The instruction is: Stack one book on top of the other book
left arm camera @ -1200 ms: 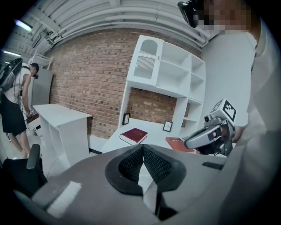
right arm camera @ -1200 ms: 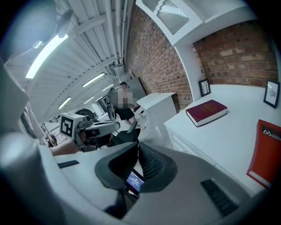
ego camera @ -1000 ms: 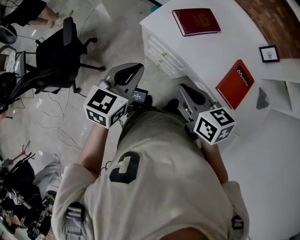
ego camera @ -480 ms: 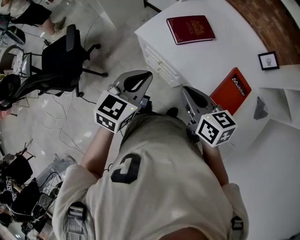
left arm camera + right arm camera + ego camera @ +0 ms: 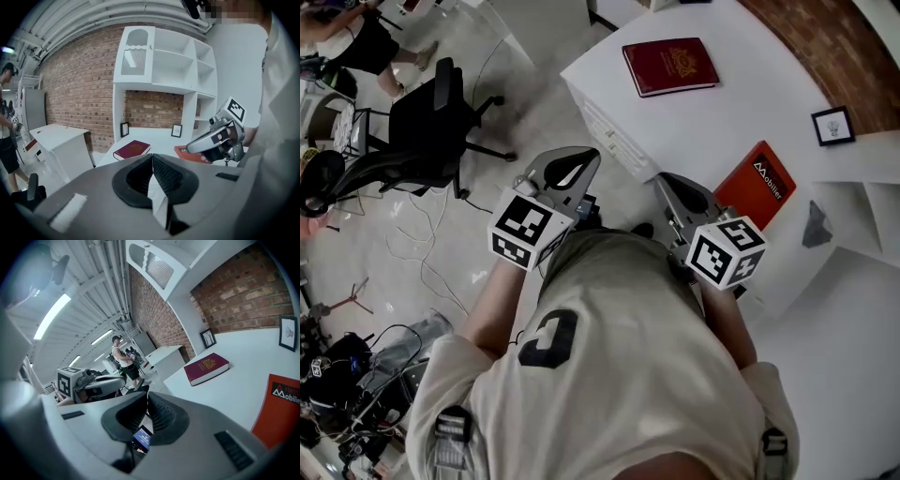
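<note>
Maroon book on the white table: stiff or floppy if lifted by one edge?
Probably stiff: the maroon book looks hardbound and thick. Lying flat on the table, it would likely slide, not tip, if pushed. Its cover might swing open if pinched alone.

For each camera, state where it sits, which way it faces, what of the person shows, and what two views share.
Head view: on the person's head, looking steeply down at the white desk; shirt, left tongs and right tongs show.
Left gripper view: on the left tongs, facing the shelf unit; right tongs show.
Right gripper view: on the right tongs, facing across the desk; left tongs show.
Shared: all show the maroon book.
</note>
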Tool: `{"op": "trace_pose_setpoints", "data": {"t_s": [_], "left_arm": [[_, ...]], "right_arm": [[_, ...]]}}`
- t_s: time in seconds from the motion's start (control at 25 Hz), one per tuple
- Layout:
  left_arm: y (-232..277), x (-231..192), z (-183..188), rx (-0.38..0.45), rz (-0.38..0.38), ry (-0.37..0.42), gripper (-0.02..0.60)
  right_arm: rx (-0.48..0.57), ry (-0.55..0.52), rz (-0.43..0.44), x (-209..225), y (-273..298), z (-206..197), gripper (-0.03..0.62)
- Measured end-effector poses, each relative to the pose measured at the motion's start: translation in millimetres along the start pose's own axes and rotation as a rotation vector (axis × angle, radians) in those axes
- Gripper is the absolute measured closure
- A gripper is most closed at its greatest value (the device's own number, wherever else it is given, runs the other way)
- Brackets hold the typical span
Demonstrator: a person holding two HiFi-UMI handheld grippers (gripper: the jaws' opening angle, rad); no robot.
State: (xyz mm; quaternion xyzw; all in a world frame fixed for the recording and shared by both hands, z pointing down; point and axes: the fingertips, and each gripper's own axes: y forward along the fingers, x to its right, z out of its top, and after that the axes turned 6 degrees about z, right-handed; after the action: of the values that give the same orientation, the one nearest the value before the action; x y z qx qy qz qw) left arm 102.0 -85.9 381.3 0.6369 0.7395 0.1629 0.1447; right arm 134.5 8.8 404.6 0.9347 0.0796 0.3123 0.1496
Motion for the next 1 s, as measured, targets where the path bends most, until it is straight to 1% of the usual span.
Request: {"op": "trace_pose_setpoints", "data": {"t_s": [0.36,0.6,0.84,1.0], "left_arm": [[10,10,5,-0.014,0.038,-0.011,0.577],[11,23,0,-0.062,0.054,-0.015,0.577],[15,35,6,-0.044,0.091,-0.009,0.577],[18,42,7,-0.055,0.107,-0.002,0.577]], "right_arm": [[-0.017,-0.004,0.03,11,-10,3,0.588],[-0.033,0.005,0.062,16,-16,0,0.588],[-0.038,0.015,0.098,22,-26,-3,0.588],[-0.042,0.02,0.122,26,-29,-3,0.588]]}}
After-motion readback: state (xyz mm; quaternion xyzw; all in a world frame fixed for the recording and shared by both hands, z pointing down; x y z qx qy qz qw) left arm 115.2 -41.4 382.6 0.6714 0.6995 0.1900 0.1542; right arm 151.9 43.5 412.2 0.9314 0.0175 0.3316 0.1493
